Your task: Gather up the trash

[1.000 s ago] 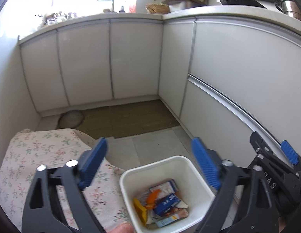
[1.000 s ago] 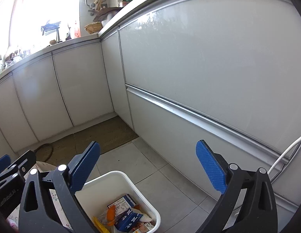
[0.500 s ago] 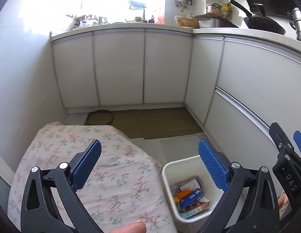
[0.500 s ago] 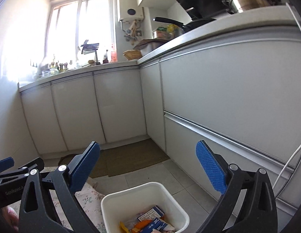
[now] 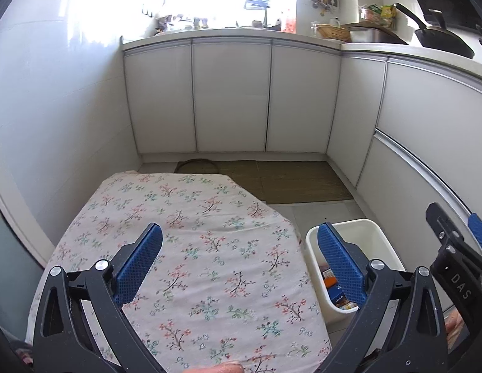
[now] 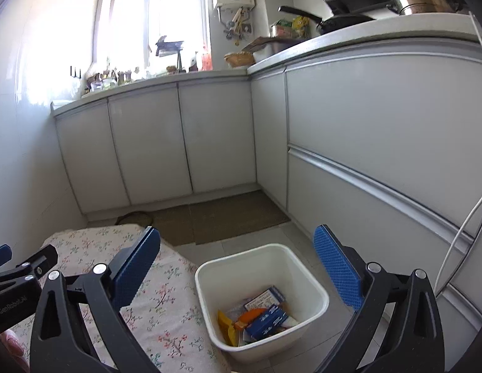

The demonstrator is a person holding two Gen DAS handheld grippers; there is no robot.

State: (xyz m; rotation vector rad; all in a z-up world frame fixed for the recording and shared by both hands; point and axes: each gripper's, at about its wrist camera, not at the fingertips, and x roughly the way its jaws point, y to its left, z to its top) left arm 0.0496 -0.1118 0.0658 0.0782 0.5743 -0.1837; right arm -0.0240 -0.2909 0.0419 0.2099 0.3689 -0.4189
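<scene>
Left wrist view: the left gripper (image 5: 239, 261) hangs wide apart, holding nothing, over the floral cloth (image 5: 191, 248). Beside the cloth's right edge the white bin (image 6: 261, 298) stands on the floor, holding trash (image 6: 261, 315) (boxes and wrappers). The right gripper (image 6: 236, 269) gapes empty above the bin.

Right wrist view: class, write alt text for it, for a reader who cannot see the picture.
A white bin holding boxes and wrappers stands on the tiled kitchen floor beside a floral cloth. The right gripper hovers above it, open and empty. White cabinets line the walls behind.
</scene>
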